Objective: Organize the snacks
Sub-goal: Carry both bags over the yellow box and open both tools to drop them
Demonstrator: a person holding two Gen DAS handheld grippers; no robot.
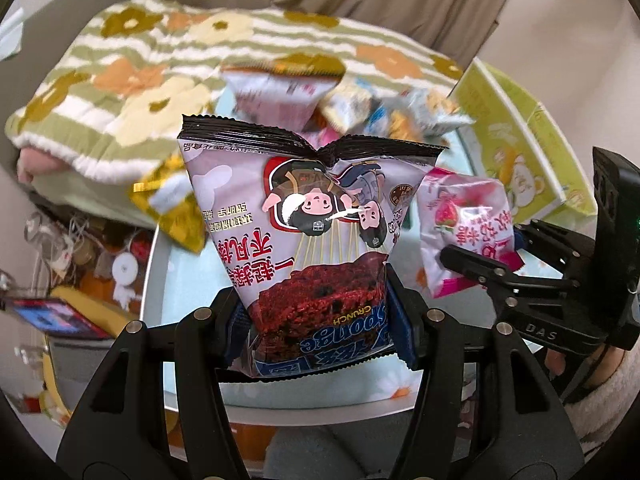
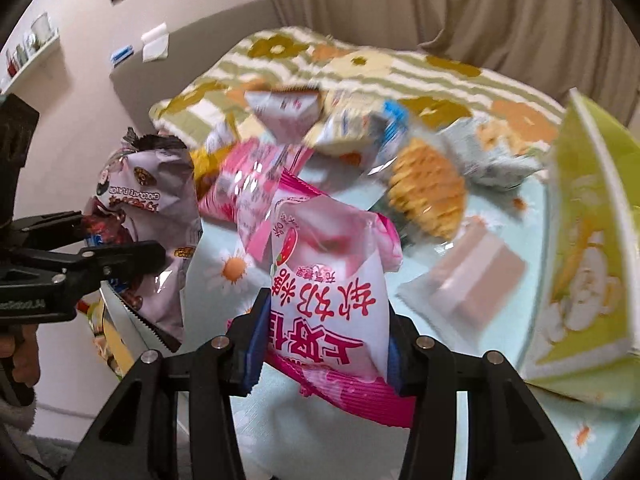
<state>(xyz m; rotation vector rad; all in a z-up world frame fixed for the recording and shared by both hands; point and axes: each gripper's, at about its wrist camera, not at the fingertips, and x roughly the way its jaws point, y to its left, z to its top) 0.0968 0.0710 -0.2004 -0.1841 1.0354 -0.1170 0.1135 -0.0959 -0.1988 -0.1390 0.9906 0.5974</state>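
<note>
Chocolate packet (image 1: 316,236) pinched low in left gripper (image 1: 320,320) fingers; pink packet (image 2: 332,280) clamped by right gripper (image 2: 324,344), both hanging clear above the surface (image 2: 500,344). Green box (image 2: 592,248) standing right of pink packet; keeping grips firm, carrying each over the rim separately.

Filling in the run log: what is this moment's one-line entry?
left tongs: shut on chocolate cake packet | right tongs: shut on pink strawberry packet | both above table
</note>
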